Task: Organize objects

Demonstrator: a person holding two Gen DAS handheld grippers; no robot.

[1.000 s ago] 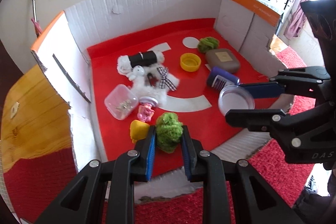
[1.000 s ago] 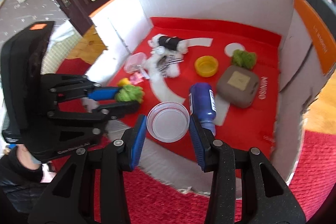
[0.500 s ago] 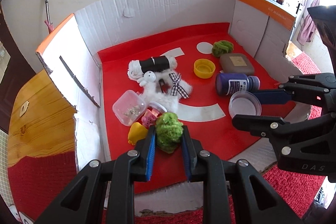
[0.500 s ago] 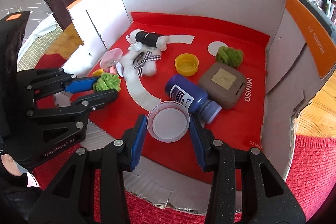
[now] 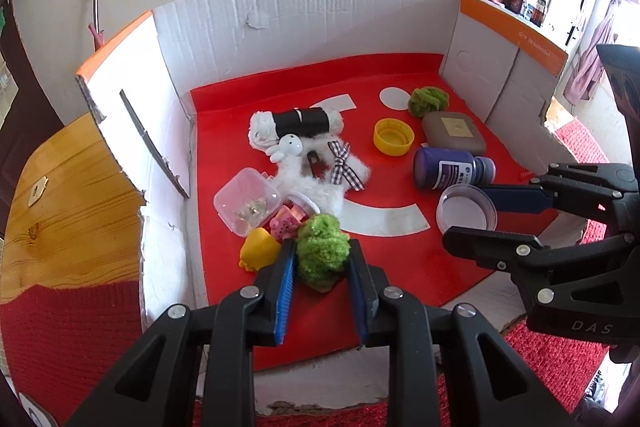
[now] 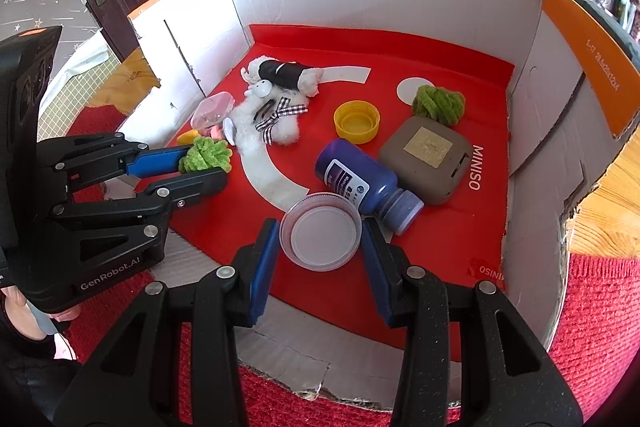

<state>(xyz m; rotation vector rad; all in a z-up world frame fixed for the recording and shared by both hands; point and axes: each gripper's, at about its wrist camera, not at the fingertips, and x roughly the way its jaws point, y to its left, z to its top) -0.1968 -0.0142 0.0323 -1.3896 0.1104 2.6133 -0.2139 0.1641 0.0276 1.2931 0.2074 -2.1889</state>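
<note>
An open-topped cardboard box (image 5: 328, 11) with white walls and a red floor holds a jumble of small household things, and two hand-held claws reach into it over its low near wall. The left claw (image 5: 322, 267) is closed on a bright green fuzzy pom-pom (image 5: 322, 253), its jaws having just eased slightly while the pom-pom sits between the blue pads. It holds this at the box's near left corner, just beside a yellow toy (image 5: 258, 253) and a clear plastic container (image 5: 246, 201) — likely either lifting it from that cluster or adding it there. The right claw (image 6: 322, 243) grips a shallow clear round lid (image 6: 320, 237) by its rim, near the middle of the box's near wall, just in front of a dark blue bottle (image 6: 360, 181) lying on its side. Deeper in the box lie a white plush rabbit (image 6: 266, 125) with a checked bow, a yellow cap (image 6: 356, 121), a grey-brown square case (image 6: 426, 157) and a second, darker green pom-pom (image 6: 438, 103) — this may be the held pom-pom's match, so the two would be grouped.
</note>
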